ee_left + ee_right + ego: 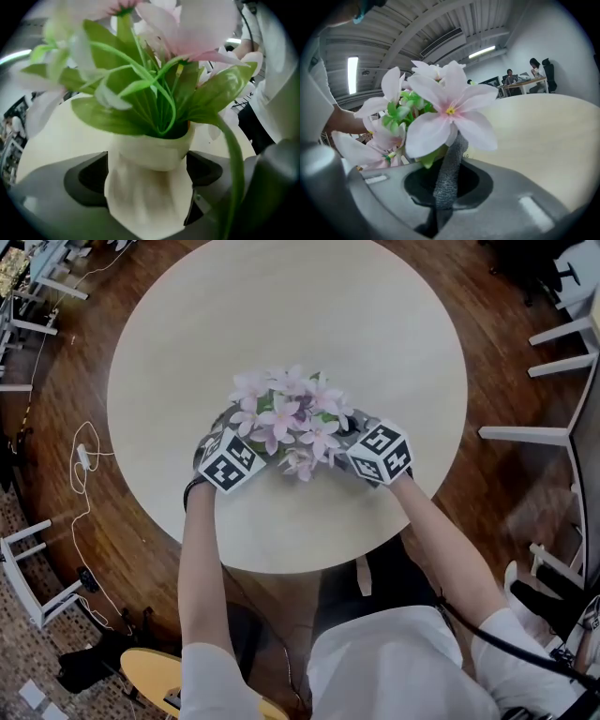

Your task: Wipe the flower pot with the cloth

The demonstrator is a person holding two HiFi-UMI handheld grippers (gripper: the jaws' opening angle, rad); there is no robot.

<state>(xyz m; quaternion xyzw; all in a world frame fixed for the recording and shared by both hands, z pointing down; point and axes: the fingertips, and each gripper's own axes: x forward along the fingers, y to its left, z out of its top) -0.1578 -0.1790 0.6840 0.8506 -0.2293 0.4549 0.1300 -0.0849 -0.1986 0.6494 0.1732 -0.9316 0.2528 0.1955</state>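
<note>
One round, pale desk (309,324) carries everything, and both grippers work at its near edge, their fingers reaching in from opposite sides of a single plant.

Next in size is the bunch of pink flowers (286,418), which spreads above and over the fingertips of both grippers. From the head view it hides the tips.

The flower pot (150,192), cream with a fluted body and a smooth collar, stands directly between the fingers (89,178) of the left gripper (225,432). Those fingers are spread wide, one on each side of the pot's wall. The pot fills nearly the whole gap, and a dark sliver shows between its lower edge and the finger on the right of the left gripper view. Green leaves (112,117) rise from the pot's mouth just beyond the fingertips.

The right gripper (361,432) sits on the pot's other side, its fingers (501,192) closed together and pinching the cloth (449,173). This is a narrow grey strip that stands up out of the fingers. Its top passes behind a flower, so any contact with the pot cannot be made out.
</note>
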